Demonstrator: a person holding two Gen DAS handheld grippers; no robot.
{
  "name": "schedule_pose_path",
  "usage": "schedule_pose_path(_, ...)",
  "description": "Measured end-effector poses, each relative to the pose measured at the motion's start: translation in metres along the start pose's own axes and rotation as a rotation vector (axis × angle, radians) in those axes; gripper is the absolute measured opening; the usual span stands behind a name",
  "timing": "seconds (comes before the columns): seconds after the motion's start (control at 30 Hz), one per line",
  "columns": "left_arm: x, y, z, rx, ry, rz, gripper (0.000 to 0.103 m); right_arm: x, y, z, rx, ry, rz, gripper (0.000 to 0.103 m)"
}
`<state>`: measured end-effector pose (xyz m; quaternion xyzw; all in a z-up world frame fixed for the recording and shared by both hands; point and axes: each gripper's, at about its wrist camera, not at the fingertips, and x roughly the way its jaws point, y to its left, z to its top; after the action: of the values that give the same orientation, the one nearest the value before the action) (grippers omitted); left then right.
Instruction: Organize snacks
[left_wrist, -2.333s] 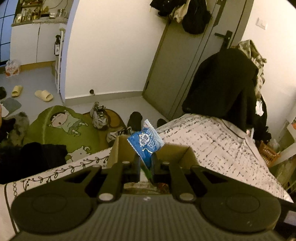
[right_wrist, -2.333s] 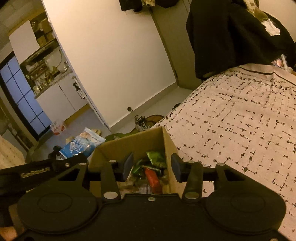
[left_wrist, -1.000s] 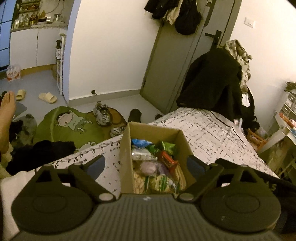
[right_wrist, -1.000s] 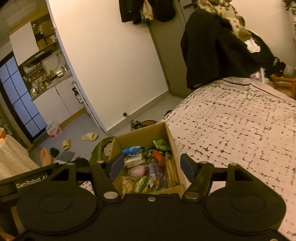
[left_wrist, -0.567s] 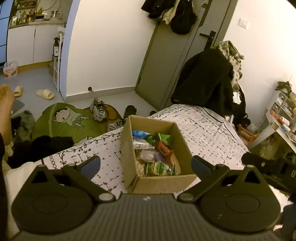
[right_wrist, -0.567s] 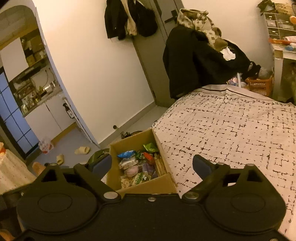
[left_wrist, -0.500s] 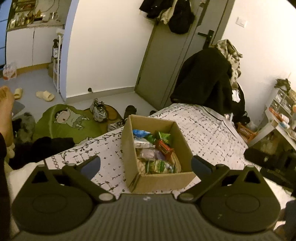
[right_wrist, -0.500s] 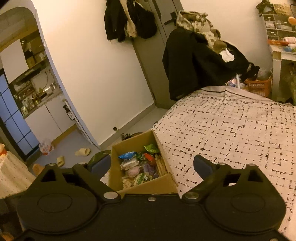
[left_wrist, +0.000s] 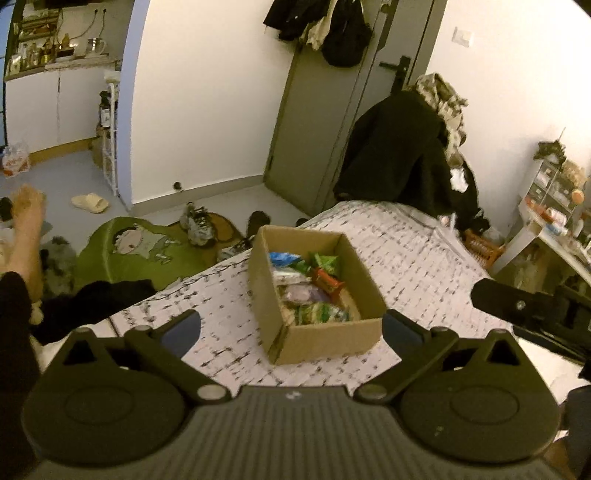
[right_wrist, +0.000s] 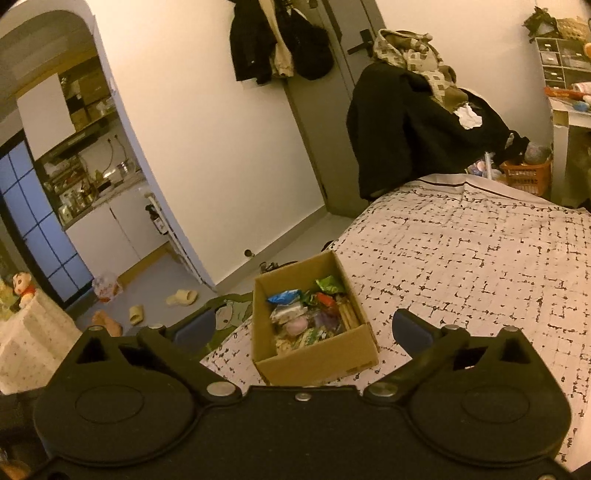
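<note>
An open cardboard box (left_wrist: 325, 341) stands on the patterned bed cover, also in the right wrist view (right_wrist: 314, 363). It holds several snack packets, among them a blue packet (left_wrist: 281, 257) (right_wrist: 284, 296), a green one (left_wrist: 325, 261) and a red one (left_wrist: 328, 279). My left gripper (left_wrist: 291, 326) is open and empty, held back from the box's near side. My right gripper (right_wrist: 303, 326) is open and empty, likewise back from the box. The right gripper's body shows at the right edge of the left wrist view (left_wrist: 535, 314).
The bed cover (right_wrist: 480, 266) spreads right of the box. A chair heaped with dark clothes (left_wrist: 402, 155) stands at the bed's far end by a grey door (left_wrist: 332, 122). A green rug (left_wrist: 140, 247), shoes and slippers lie on the floor left. A person's bare foot (left_wrist: 26, 221) shows at far left.
The left gripper opened and let the blue packet fall into the box. Both grippers opened wide and drew back and up from the box, which now looks smaller.
</note>
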<state>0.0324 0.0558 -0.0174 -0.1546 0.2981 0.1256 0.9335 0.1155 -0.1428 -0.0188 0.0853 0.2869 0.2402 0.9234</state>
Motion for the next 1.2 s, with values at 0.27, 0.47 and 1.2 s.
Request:
schedule_pose_path(0.27,-0.011,0.007,-0.007,0.039,0.023,0.019,0.103,-0.008,0.003,-0.010,-0.057,0.047,-0.018,0.103)
schedule_pose_path(0.47,-0.012,0.012,-0.020,0.046,0.045,0.022,0.103,-0.012,0.002,-0.020,-0.082,0.061,-0.014,0.103)
schedule_pose_path(1.2,-0.014,0.008,-0.027,0.064,0.056,0.002,0.103,-0.014,-0.004,-0.031,-0.078,0.088,-0.024,0.103)
